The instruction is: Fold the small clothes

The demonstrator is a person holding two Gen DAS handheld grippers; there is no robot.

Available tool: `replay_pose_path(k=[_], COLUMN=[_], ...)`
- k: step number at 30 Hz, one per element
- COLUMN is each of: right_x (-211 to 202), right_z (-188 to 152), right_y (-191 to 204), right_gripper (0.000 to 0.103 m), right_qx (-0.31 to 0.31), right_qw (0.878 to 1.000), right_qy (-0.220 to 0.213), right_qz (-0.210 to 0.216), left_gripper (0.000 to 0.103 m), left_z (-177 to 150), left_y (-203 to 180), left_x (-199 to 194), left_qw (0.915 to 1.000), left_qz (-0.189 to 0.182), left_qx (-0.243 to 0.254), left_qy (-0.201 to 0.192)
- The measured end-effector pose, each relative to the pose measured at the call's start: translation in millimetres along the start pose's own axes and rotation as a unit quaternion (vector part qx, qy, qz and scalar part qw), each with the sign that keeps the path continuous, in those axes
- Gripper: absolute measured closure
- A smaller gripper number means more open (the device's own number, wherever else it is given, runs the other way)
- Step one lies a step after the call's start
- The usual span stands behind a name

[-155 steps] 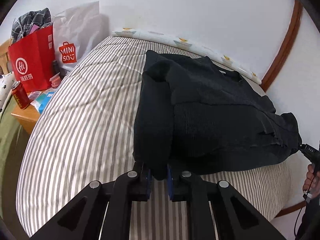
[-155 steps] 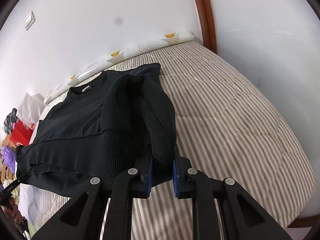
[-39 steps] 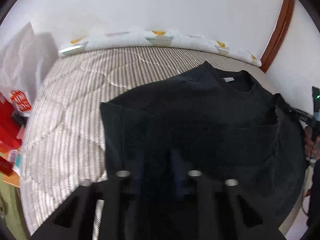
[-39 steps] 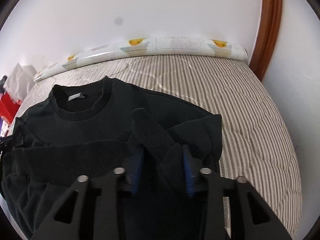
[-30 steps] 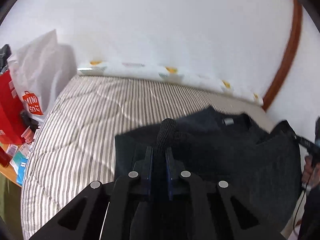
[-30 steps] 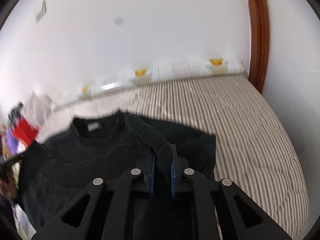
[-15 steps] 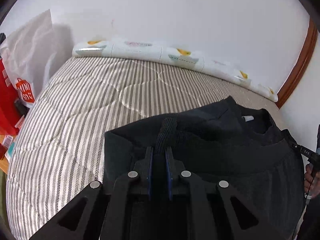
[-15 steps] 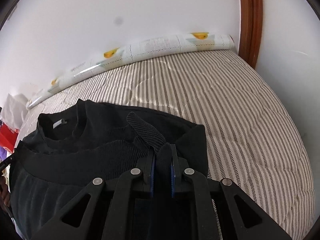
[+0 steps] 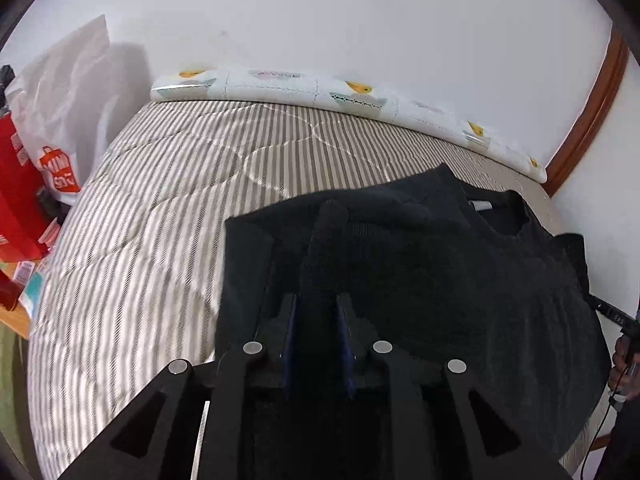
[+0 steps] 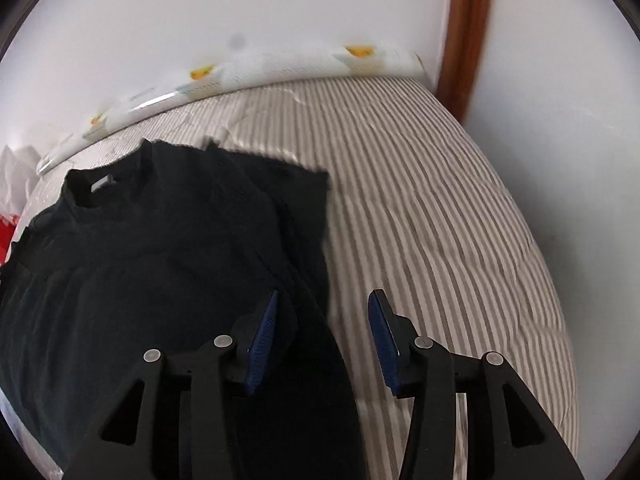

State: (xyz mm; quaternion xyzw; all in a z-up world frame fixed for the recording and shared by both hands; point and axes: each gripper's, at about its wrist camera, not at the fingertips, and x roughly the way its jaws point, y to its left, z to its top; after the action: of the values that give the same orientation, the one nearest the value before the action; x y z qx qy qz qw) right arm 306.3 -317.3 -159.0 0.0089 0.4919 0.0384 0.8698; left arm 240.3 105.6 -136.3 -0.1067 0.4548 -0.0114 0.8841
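Right tool (image 10: 323, 330) just let go, jaws spread, sweater (image 10: 168, 248) hem dropped at 9 o'clock; left tool (image 9: 316, 320) still pinching its ribbed hem, so fold's half released.

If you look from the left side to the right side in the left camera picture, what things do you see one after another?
Red bag → white plastic bag → striped bed → left tongs pinching the black sweater → brown wooden trim.

Black sweater's (image 9: 460, 272) lower hem cut off
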Motion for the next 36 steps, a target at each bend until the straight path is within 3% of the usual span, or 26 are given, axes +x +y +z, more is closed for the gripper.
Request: replay_pose_path(k=[5, 8, 15, 16, 18, 22, 24, 28, 30, 32, 34, 36], right_x=[-39, -47, -46, -45, -39, -55, -57, -51, -59, -59, -52, -42], right_z=[-18, -34, -56, -57, -59, -60, -63, -69, -73, -75, -77, -75], right_y=[-8, -11, 3, 5, 3, -14, -21, -26, -28, -29, -29, -24], right_gripper=[0.058, 0.057, 0.063, 0.066, 0.092, 0.096, 0.096, 0.094, 0.084, 0.060, 0.051, 0.051], right_qx=[0.021, 0.030, 0.002, -0.004, -0.010, 0.011, 0.020, 0.033, 0.046, 0.057, 0.071, 0.071], right_qw=[0.999, 0.998, 0.999, 0.999, 0.999, 0.998, 0.997, 0.998, 0.997, 0.996, 0.994, 0.994], right_qy=[-0.031, -0.028, -0.034, -0.034, -0.025, -0.065, -0.065, -0.037, -0.047, -0.045, -0.035, -0.027], right_qz=[0.013, 0.049, 0.032, 0.032, 0.020, 0.012, 0.024, 0.024, 0.032, 0.057, 0.081, 0.080], left_gripper=[0.084, 0.084, 0.084, 0.084, 0.084, 0.084, 0.084, 0.084, 0.084, 0.084, 0.084, 0.084], left_z=[-17, -31, -65, -69, -76, -81, -82, -85, -88, -92, -96, -102], left_y=[4, 7, 10, 10, 9, 12, 14, 16, 16, 19, 23, 27], left_x=[-28, -39, -56, -57, -57, -62, -65, -69, -74, -78, -82, -85], left_qw=[1.0000, 1.0000, 0.9999, 0.9999, 0.9998, 0.9997, 0.9996, 0.9996, 0.9997, 0.9997, 0.9996, 0.9994], left_qz=[0.003, -0.006, -0.004, 0.000, 0.007, 0.014, 0.012, 0.012, 0.008, 0.006, 0.001, -0.002], left_qx=[0.000, -0.004, -0.011, -0.010, -0.010, -0.016, -0.025, -0.025, -0.023, -0.022, -0.027, -0.035], left_qy=[-0.007, -0.001, 0.009, 0.010, 0.015, 0.012, 0.011, 0.010, 0.005, 0.001, -0.003, -0.003])
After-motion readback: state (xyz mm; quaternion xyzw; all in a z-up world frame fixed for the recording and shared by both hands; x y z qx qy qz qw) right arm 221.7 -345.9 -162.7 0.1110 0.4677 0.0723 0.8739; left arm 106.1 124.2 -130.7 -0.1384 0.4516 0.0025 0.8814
